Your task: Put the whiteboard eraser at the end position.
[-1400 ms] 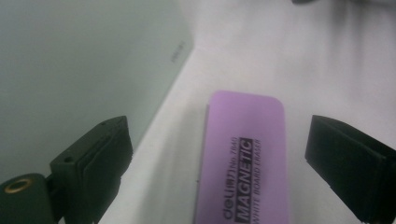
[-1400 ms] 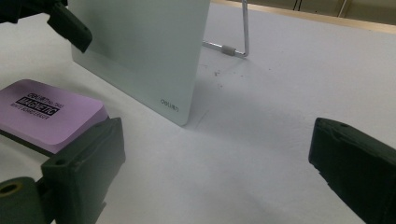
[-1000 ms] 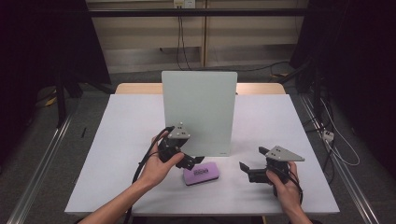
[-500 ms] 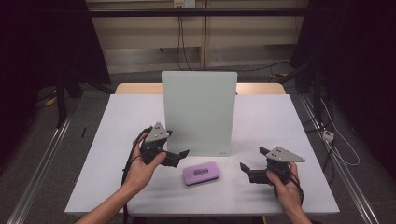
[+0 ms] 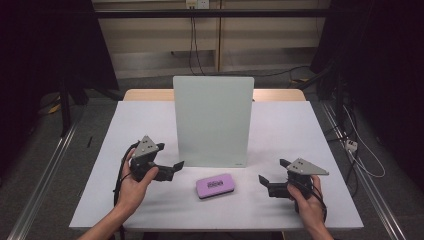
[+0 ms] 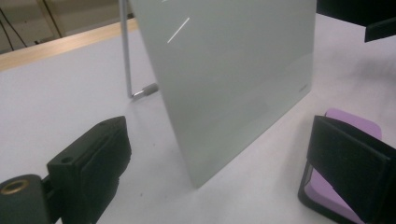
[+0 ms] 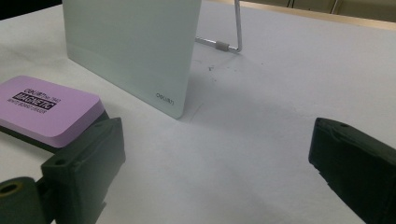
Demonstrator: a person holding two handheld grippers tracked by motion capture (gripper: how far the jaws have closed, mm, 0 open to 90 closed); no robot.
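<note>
Purple eraser [image 5: 215,184] on table, between open grippers — untouched

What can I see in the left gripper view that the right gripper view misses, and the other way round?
Left gripper view alone: a thin bright streak reflected high on the whiteboard.

Right gripper view alone: the printed label, including the word MAGNETIC, on top of the purple eraser, and the small logo at the board's lower corner.

Both: the standing board with its metal support leg, the eraser lying on the white table, and each gripper's own pair of black jaws spread wide apart with nothing between them.
</note>
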